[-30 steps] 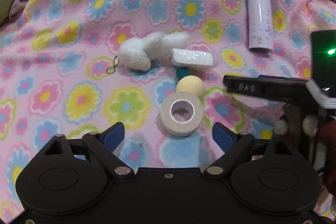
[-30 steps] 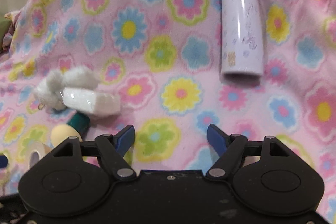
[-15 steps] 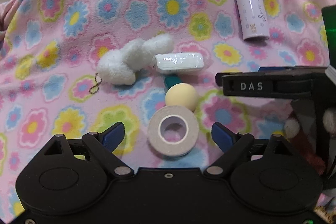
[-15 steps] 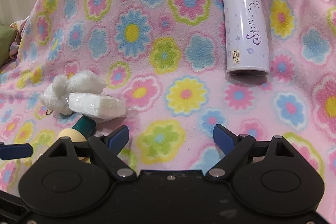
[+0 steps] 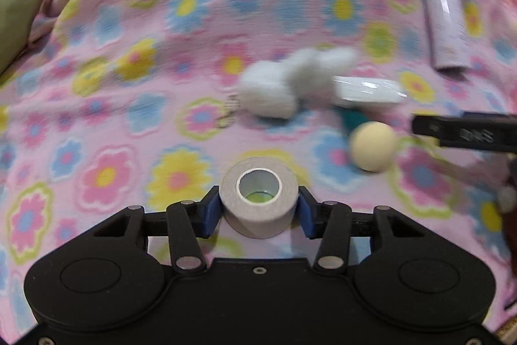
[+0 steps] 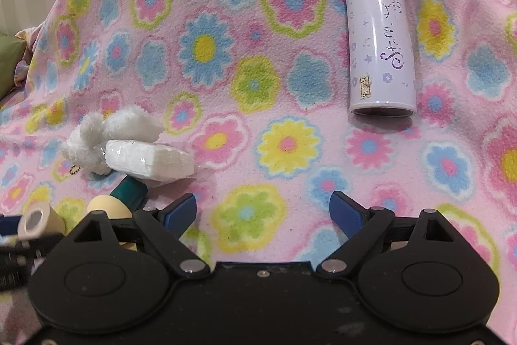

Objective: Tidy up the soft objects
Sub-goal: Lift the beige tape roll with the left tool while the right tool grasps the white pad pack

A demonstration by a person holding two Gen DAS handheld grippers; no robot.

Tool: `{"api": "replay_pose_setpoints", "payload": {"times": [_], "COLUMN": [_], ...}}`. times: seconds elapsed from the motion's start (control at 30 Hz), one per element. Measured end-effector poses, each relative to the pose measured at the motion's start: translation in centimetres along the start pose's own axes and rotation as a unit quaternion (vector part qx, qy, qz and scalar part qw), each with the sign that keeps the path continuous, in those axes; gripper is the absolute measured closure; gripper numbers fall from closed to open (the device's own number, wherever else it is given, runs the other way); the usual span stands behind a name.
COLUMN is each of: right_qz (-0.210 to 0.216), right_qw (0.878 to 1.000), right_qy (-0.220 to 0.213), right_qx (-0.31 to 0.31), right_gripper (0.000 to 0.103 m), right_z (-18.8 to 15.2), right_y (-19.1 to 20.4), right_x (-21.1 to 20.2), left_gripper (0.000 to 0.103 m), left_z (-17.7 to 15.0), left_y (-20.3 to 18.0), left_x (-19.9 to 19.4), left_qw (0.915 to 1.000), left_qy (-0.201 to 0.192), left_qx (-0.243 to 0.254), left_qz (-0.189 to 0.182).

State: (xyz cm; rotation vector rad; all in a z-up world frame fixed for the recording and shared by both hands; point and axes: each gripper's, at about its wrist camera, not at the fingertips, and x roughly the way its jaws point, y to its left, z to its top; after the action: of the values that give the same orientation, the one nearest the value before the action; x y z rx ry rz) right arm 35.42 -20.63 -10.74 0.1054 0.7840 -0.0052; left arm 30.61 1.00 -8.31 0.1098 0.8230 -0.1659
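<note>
the left gripper (image 5: 258, 210) is clamping the tape roll (image 5: 258, 202) near the cream ball (image 5: 373, 146); the right gripper (image 6: 263, 210) is hanging open and empty. next: probably lifting the roll clear without crushing it.

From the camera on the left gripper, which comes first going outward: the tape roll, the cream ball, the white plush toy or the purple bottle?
1. Tape roll: clamped between the left gripper pads.
2. Cream ball: just beyond, right.
3. White plush toy: farther, centre.
4. Purple bottle: farthest, upper right.
</note>
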Motion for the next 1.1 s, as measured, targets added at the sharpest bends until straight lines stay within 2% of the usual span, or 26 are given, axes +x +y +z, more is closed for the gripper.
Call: {"api": "replay_pose_setpoints", "payload": {"times": [0.1, 0.23, 0.33, 0.47, 0.67, 0.8, 0.87, 1.0, 1.1], "right_qz": [-0.002, -0.005, -0.006, -0.007, -0.016, -0.057, -0.075, -0.059, -0.035], "right_qw": [1.000, 1.000, 1.000, 1.000, 1.000, 0.997, 0.993, 0.988, 0.988], "right_qy": [0.002, 0.002, 0.002, 0.004, 0.006, 0.016, 0.006, -0.004, -0.006], "right_qx": [-0.004, -0.007, -0.009, -0.015, -0.020, -0.055, -0.086, -0.139, -0.148], "right_gripper": [0.012, 0.012, 0.012, 0.010, 0.009, 0.010, 0.009, 0.009, 0.009], "right_z": [0.0, 0.1, 0.1, 0.1, 0.2, 0.2, 0.0, -0.5, -0.8], "right_y": [0.1, 0.2, 0.3, 0.4, 0.6, 2.1, 3.2, 5.4, 6.2], "right_x": [0.1, 0.2, 0.2, 0.3, 0.4, 0.6, 0.3, -0.2, -0.6], "left_gripper": [0.048, 0.031, 0.022, 0.022, 0.020, 0.020, 0.020, 0.020, 0.020], "left_z": [0.1, -0.5, -0.7, -1.0, -1.2, -1.2, -1.2, -1.2, -1.1], "left_y": [0.3, -0.5, 0.3, 1.5, 1.2, 1.3, 1.3, 1.3, 1.3], "left_x": [0.4, 1.1, 1.8, 2.1, 2.1, 2.1, 2.1, 2.1, 2.1], "left_qw": [0.9999, 0.9972, 0.9972, 0.9970, 0.9971, 0.9971, 0.9971, 0.9971, 0.9971], "left_qy": [-0.008, -0.044, -0.058, -0.064, -0.066, -0.067, -0.067, -0.067, -0.067], "left_qx": [0.010, 0.061, 0.046, 0.014, 0.020, 0.019, 0.019, 0.018, 0.018], "left_qz": [-0.010, -0.001, -0.012, -0.040, -0.032, -0.032, -0.032, -0.031, -0.030]}}
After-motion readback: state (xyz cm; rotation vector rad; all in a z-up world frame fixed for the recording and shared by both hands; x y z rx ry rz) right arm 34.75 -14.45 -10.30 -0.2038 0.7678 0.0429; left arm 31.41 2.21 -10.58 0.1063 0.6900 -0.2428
